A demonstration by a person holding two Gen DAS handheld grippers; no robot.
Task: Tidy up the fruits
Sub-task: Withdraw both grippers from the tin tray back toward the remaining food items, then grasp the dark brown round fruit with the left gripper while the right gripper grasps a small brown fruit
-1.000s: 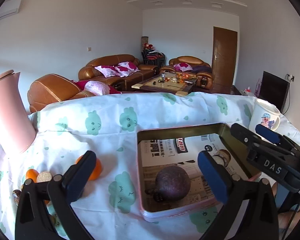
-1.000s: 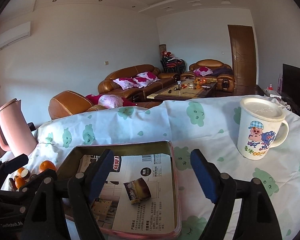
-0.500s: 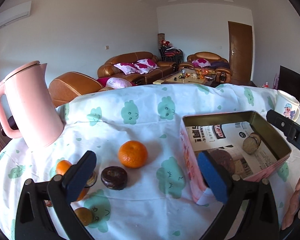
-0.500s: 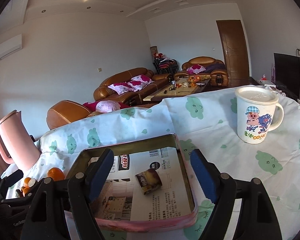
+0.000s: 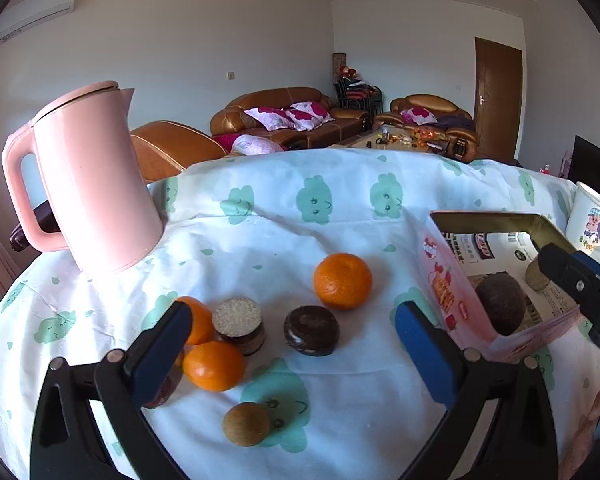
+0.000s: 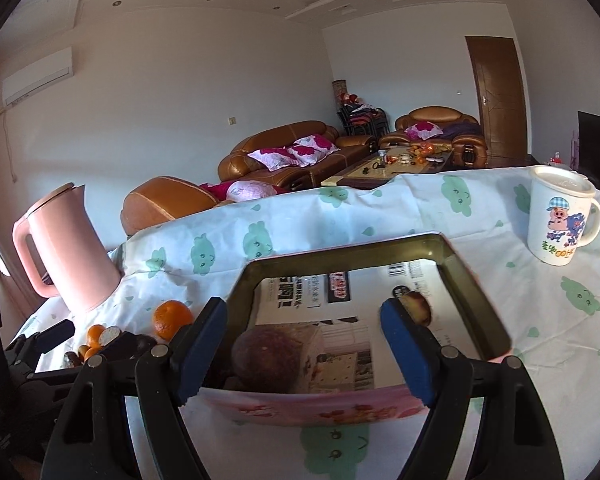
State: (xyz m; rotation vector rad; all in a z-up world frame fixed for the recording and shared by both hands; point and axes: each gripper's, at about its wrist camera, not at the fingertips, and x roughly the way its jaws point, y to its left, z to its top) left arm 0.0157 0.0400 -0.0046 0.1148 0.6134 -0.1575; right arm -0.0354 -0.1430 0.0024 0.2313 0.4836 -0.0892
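My left gripper (image 5: pixel 292 344) is open and empty above a cluster of fruit on the cloth: a large orange (image 5: pixel 342 280), a dark round fruit (image 5: pixel 311 330), two smaller oranges (image 5: pixel 213 365), a cut brown fruit (image 5: pixel 239 322) and a small brown fruit (image 5: pixel 246 424). A pink tin box (image 5: pixel 452 292) lined with newspaper stands to the right, holding a dark purple fruit (image 5: pixel 500 304). My right gripper (image 6: pixel 304 344) is open and empty above the box's near rim (image 6: pixel 316 404); the purple fruit (image 6: pixel 266 354) and a small brown fruit (image 6: pixel 418 306) lie inside.
A pink kettle (image 5: pixel 88 184) stands at the table's left back. A white cartoon mug (image 6: pixel 558 216) stands right of the box. The tablecloth (image 5: pixel 300 216) covers the whole table, with its far edge dropping toward the sofas.
My left gripper has swung left from over the box to over the fruit cluster. My right gripper has shifted slightly, so the box's near rim sits closer between its fingers.
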